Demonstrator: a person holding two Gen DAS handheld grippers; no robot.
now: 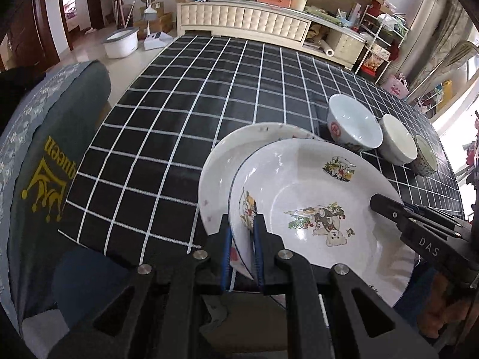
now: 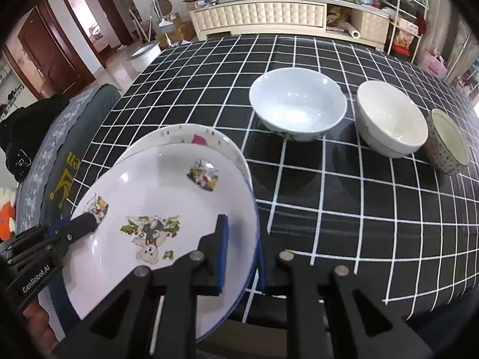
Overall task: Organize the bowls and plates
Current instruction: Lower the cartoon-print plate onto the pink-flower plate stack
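Note:
A white cartoon plate with a blue rim [image 1: 311, 191] [image 2: 158, 209] is held over the near table edge, above a second white plate [image 1: 221, 161] [image 2: 179, 136] on the checked cloth. My left gripper [image 1: 242, 224] is shut on the cartoon plate's left rim. My right gripper [image 2: 241, 239] is shut on its right rim; it shows in the left wrist view [image 1: 386, 206]. The left gripper shows in the right wrist view [image 2: 86, 221]. Three bowls stand in a row: a pale blue one [image 1: 353, 122] [image 2: 296, 104], a white one [image 1: 396, 137] [image 2: 389, 116], a small patterned one [image 1: 425, 155] [image 2: 447, 143].
The black-and-white checked table [image 1: 179, 113] [image 2: 359, 209] stretches away from me. A chair with a grey cover [image 1: 45, 161] [image 2: 45, 161] stands at the left. A cluttered sideboard [image 1: 245, 21] [image 2: 263, 12] stands beyond the far edge.

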